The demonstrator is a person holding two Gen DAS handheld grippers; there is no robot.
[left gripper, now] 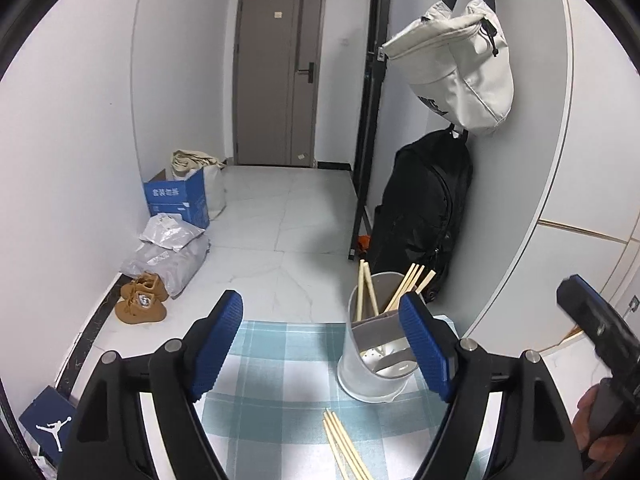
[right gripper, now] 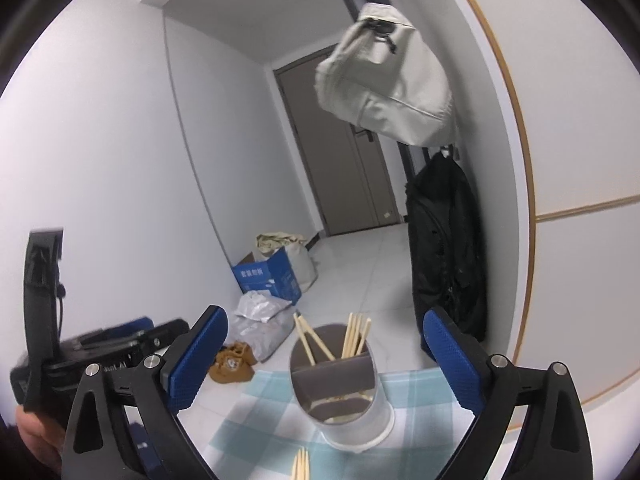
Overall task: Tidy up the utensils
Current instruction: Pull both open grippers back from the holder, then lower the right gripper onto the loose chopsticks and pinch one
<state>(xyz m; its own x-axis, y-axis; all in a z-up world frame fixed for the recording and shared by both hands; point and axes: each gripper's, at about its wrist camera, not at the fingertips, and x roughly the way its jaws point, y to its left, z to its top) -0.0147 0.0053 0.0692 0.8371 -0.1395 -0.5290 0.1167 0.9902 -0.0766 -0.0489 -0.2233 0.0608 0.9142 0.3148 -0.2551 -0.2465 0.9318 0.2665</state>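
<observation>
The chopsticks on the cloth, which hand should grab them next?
Probably the left. The loose chopsticks lie between the open left gripper fingers; the right gripper frames the holder instead.

left tongs (left gripper: pixel 322 344): wide apart, empty | right tongs (right gripper: pixel 326 354): wide apart, empty
</observation>
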